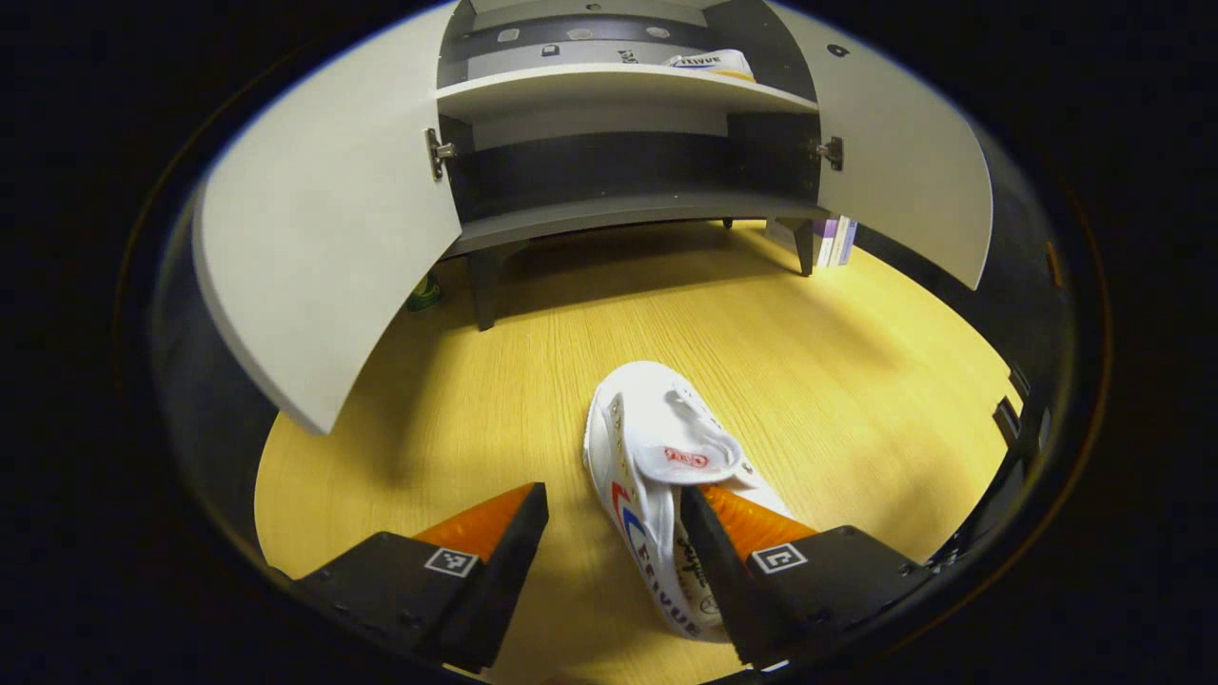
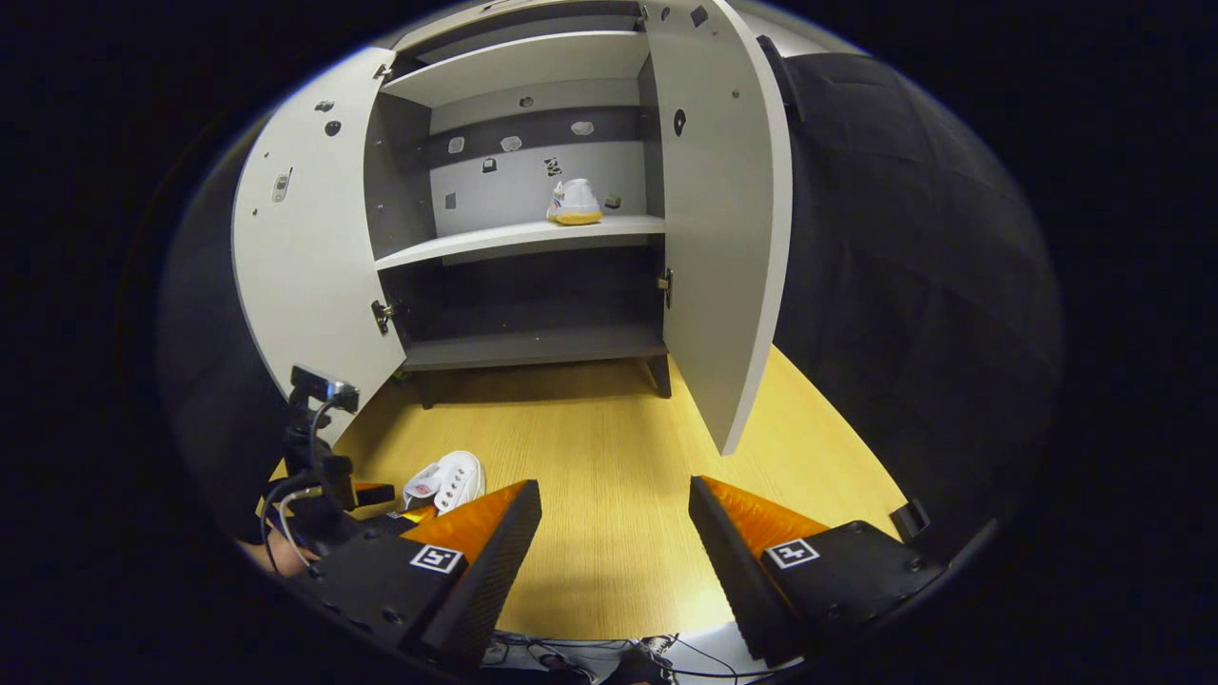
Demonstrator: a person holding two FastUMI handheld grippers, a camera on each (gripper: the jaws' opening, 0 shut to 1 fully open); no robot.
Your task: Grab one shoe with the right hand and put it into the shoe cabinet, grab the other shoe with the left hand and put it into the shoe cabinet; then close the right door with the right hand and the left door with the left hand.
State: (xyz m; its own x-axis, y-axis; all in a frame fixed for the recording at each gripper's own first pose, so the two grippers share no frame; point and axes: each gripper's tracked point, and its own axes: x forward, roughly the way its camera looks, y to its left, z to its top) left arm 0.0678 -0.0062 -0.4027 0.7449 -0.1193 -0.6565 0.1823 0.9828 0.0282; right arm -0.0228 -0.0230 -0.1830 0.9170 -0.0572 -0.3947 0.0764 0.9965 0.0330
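Left gripper view: the left tool is seen spread wide, low over the wooden surface. A white shoe lies on the surface, partly between the fingers. The shoe's heel end is nearest the camera and its toe points toward the cabinet. The right-hand finger is seen at the shoe's opening, overlapping its tongue strap; whether it touches cannot be told. The left-hand finger stands apart from the shoe, with bare surface between. Nothing is pinched.

Right gripper view: the right tool is held spread, empty, above bare surface and aimed toward the cabinet. At lower left the left tool is seen farther off with its camera mount and cables, and the white shoe lies just beside it on the surface.

Farther off, the shoe cabinet is seen standing on short legs at the back of the surface. Both doors are swung open: left door, right door. A second shoe is seen resting on the middle shelf, toward its right end, near the right door's hinge side. The lower shelf is seen below it.
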